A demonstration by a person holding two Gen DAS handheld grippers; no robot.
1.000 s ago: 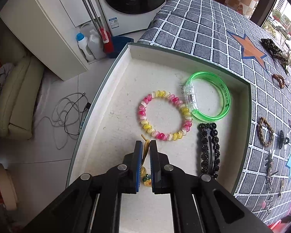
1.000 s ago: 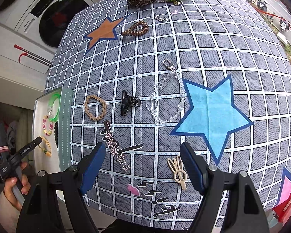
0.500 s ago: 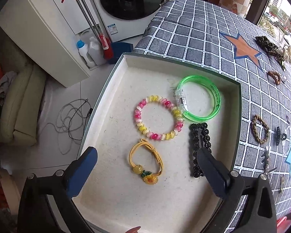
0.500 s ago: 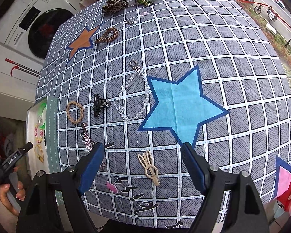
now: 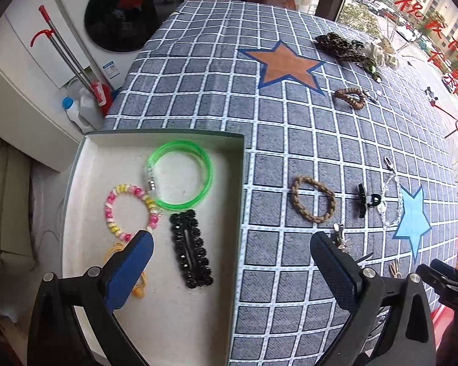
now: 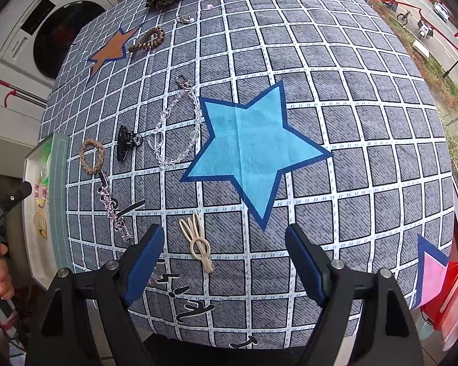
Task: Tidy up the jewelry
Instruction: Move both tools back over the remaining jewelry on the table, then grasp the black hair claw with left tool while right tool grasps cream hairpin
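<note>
A shallow white tray (image 5: 85, 152) at the table's left edge holds a green bangle (image 5: 180, 174), a pink-and-yellow bead bracelet (image 5: 131, 210), a black hair clip (image 5: 192, 253) and a yellow hair tie (image 5: 139, 289) partly hidden by my left finger. My left gripper (image 5: 232, 265) is open and empty above the tray's right rim. My right gripper (image 6: 223, 262) is open and empty above a cream hair clip (image 6: 197, 242). On the cloth lie a braided ring (image 5: 313, 202), a black claw clip (image 5: 366, 202) and a clear bead chain (image 6: 177, 131).
A silver star clip (image 6: 113, 210) lies near the tray (image 6: 59, 183). A brown coil tie (image 5: 351, 97), a leopard scrunchie (image 5: 340, 45) and a cream bow (image 5: 384, 52) lie at the far side. A washing machine (image 5: 128, 9) stands behind. A red box (image 6: 452, 299) sits at the right.
My left gripper opened and let go of the yellow hair tie in the tray, then swung right toward the table. My right gripper moved right and forward over the cloth.
</note>
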